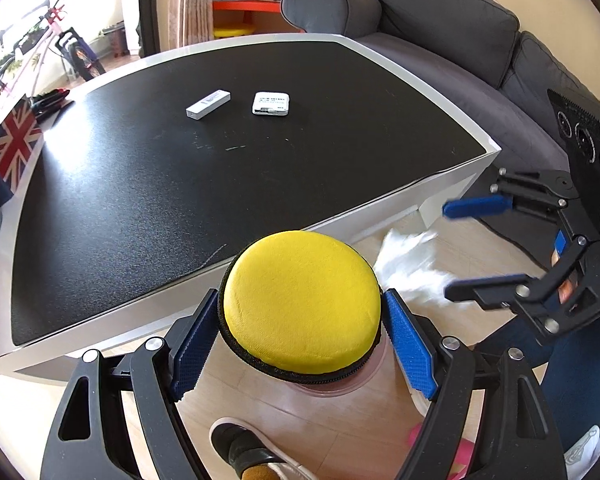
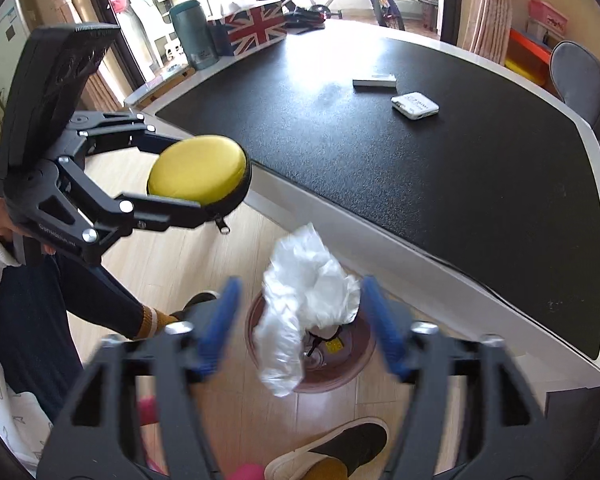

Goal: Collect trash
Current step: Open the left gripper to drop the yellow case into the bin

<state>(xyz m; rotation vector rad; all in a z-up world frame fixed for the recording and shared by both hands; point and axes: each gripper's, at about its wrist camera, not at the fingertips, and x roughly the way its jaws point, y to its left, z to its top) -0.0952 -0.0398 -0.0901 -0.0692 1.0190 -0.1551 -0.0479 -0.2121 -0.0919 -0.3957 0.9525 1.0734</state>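
Note:
My left gripper (image 1: 300, 304) is shut on a round yellow zip case (image 1: 300, 300), its blue pads (image 1: 196, 344) pressing both sides. It hangs over a pinkish round bin (image 1: 332, 390) on the floor. In the right wrist view, the left gripper (image 2: 196, 176) holds the case (image 2: 198, 170) beside the table edge. My right gripper (image 2: 300, 280) stands open above the bin (image 2: 356, 364). A crumpled white plastic bag (image 2: 304, 292) hangs loose between its fingers without being gripped. In the left wrist view, the right gripper (image 1: 449, 251) is at the right, with the plastic (image 1: 412, 264) next to it.
A low table with a black top and white rim (image 1: 140, 200) fills the view ahead and carries a white stick-shaped device (image 1: 208, 105), a small white box (image 1: 271, 103) and a Union Jack box (image 1: 14, 140). A grey sofa (image 1: 440, 40) stands behind. The person's shoes (image 2: 340, 452) are near the bin.

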